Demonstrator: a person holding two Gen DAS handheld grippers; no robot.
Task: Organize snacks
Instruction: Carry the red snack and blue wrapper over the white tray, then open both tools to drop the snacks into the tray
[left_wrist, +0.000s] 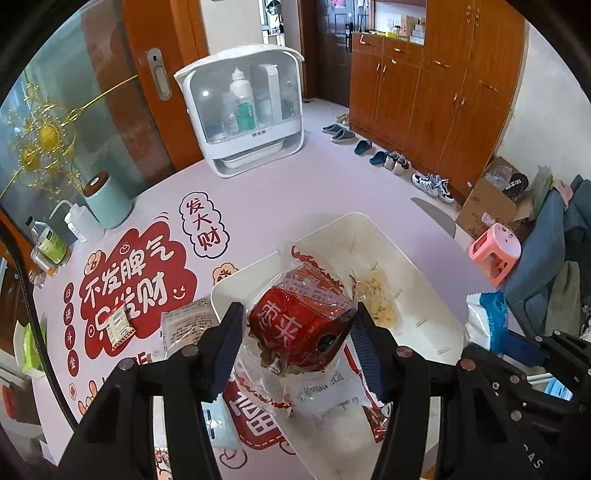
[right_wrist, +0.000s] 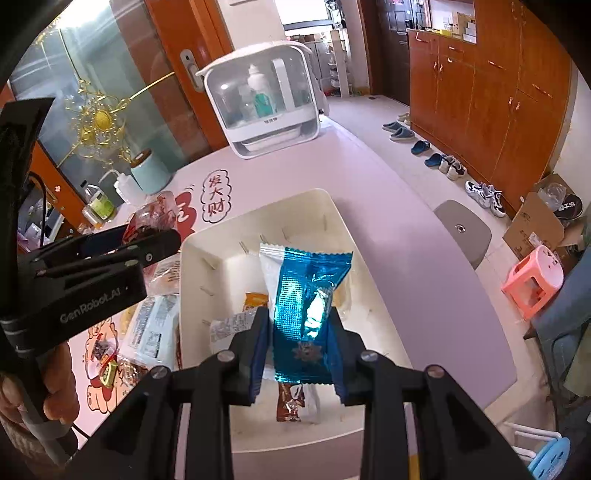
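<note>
My left gripper (left_wrist: 297, 325) is shut on a red snack packet (left_wrist: 299, 325) and holds it over the near left edge of the white tray (left_wrist: 417, 277). My right gripper (right_wrist: 299, 328) is shut on a blue foil snack packet (right_wrist: 306, 295) and holds it above the same tray (right_wrist: 332, 210). In the tray lie a pale yellow snack (left_wrist: 378, 299), an orange packet (right_wrist: 255, 301), a brown packet (right_wrist: 290, 404) and a white wrapper (right_wrist: 229, 328). The left gripper also shows at the left of the right wrist view (right_wrist: 147, 243). Loose snack packets (right_wrist: 151, 328) lie on the table left of the tray.
A white cosmetics cabinet (left_wrist: 245, 110) stands at the table's far end. A mint canister (left_wrist: 107, 201), a squeeze bottle (left_wrist: 79, 221) and a small jar (left_wrist: 50, 245) stand at the far left. A pink stool (left_wrist: 496, 253), a cardboard box (left_wrist: 487, 206) and shoes (left_wrist: 432, 184) are on the floor to the right.
</note>
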